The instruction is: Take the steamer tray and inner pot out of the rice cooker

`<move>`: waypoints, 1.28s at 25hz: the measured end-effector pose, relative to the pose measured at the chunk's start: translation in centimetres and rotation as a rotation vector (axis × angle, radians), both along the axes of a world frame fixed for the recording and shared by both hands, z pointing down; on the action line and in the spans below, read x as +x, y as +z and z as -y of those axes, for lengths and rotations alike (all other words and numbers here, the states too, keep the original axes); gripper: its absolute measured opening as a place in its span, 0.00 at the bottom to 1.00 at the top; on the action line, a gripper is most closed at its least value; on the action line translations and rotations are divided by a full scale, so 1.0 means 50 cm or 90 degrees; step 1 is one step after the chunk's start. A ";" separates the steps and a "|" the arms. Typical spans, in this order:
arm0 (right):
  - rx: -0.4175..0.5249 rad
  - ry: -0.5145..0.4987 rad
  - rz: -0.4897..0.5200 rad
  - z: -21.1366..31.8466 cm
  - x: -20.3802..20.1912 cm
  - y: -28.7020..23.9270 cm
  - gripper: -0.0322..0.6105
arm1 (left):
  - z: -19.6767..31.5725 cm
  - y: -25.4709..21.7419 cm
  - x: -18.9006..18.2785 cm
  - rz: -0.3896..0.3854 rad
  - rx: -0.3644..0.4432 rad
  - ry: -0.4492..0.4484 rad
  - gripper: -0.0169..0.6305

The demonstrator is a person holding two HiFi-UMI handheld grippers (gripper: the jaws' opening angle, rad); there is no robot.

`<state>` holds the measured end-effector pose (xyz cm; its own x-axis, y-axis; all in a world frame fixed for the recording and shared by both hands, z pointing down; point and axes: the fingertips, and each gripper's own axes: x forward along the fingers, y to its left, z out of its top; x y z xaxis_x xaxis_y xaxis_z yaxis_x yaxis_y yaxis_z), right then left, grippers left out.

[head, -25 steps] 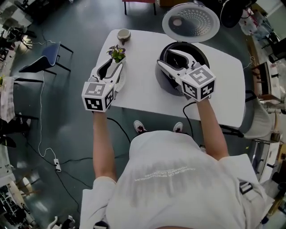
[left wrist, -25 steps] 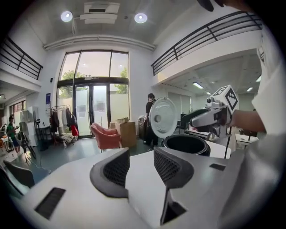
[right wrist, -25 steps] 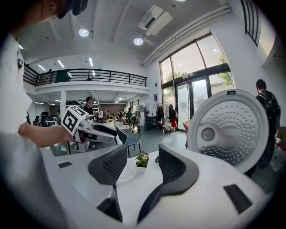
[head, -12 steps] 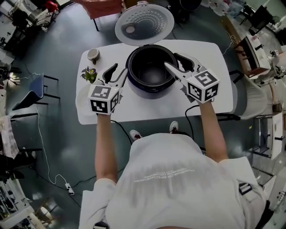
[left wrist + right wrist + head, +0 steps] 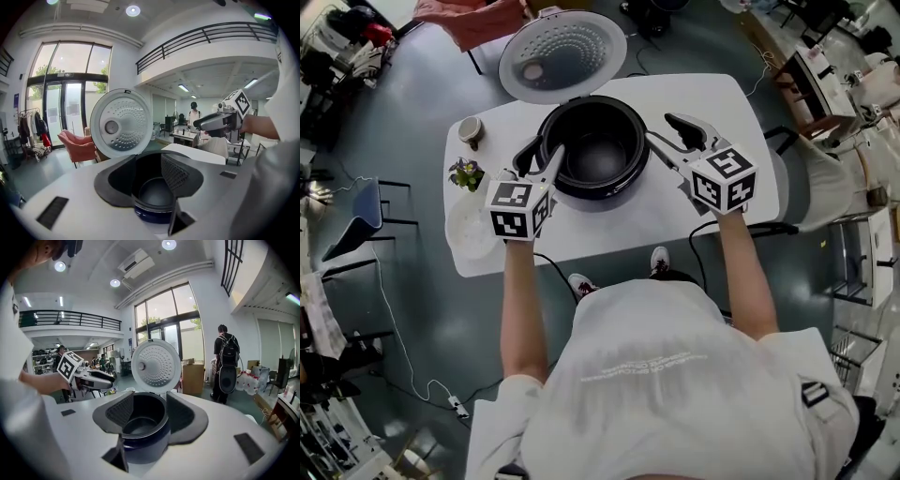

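1. Where the white worktop (image 5: 609,230) carries it, the rice cooker (image 5: 600,190) stands upright, mouth up.
2. Its lid (image 5: 561,58) stands tilted open on the far side.
3. The inner pot (image 5: 598,155) sits inside, opening upward.
4. The left hand-held gripper (image 5: 544,147) and right hand-held gripper (image 5: 661,128) have the cooker between them, with jaws apart and clamping nothing.

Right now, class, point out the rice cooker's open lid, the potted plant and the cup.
open lid (image 5: 562,54), head view, its perforated inner face.
potted plant (image 5: 467,173), head view, its leaves.
cup (image 5: 470,129), head view, its mouth.
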<state>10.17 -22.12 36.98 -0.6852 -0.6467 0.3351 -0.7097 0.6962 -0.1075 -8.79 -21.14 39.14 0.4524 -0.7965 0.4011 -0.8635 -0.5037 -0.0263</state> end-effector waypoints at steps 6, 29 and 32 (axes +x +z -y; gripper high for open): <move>-0.033 -0.003 -0.002 0.012 -0.004 0.035 0.42 | 0.004 0.034 -0.018 0.002 -0.030 -0.021 0.31; -0.175 -0.018 -0.016 0.073 -0.056 0.185 0.42 | 0.045 0.184 -0.071 -0.021 -0.176 -0.042 0.36; -0.191 -0.023 -0.024 0.081 -0.059 0.201 0.42 | 0.049 0.194 -0.070 -0.026 -0.183 -0.047 0.38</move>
<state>7.22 -26.16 47.04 -0.6893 -0.4911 0.5327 -0.6927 0.6621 -0.2860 -12.30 -23.60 48.84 0.4178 -0.6839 0.5981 -0.8954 -0.4214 0.1436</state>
